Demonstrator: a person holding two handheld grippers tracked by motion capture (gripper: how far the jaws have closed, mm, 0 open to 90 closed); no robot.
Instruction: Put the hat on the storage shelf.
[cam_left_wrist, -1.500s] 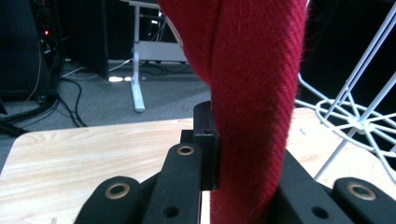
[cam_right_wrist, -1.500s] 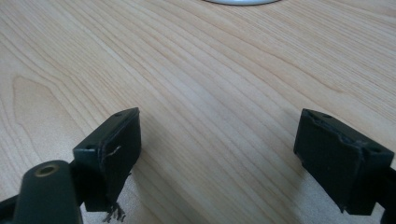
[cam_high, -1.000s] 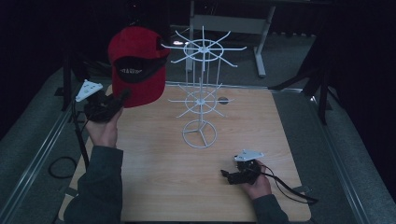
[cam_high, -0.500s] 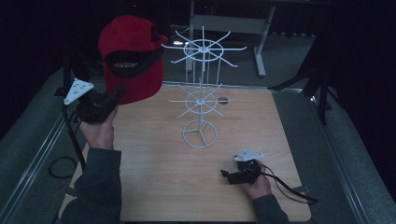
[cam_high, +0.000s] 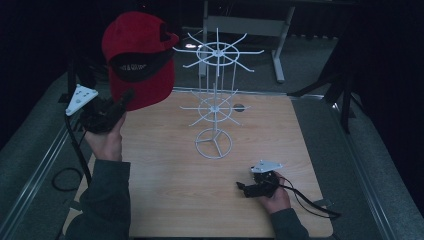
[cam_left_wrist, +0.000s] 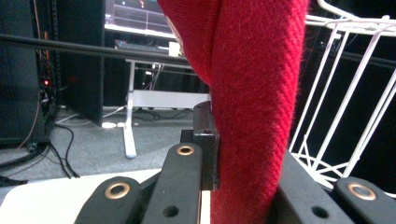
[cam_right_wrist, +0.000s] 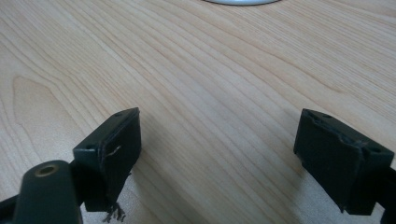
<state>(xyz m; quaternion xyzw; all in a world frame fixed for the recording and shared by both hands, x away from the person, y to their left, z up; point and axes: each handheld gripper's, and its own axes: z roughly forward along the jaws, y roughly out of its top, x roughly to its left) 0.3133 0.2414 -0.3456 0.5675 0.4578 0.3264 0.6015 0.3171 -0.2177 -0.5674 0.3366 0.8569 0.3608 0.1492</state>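
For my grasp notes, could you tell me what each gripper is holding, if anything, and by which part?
The left gripper is shut on the red cap, pinching the fabric at its lower edge. The right gripper holds nothing; its jaws stand open over the wooden table.

Left hand-held gripper (cam_high: 112, 111) raised, jaws clamped; right hand-held gripper (cam_high: 252, 189) low, jaws apart

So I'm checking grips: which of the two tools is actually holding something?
The left tool, raised at the table's left, is clamped on the red cap. The right tool rests open on the table.
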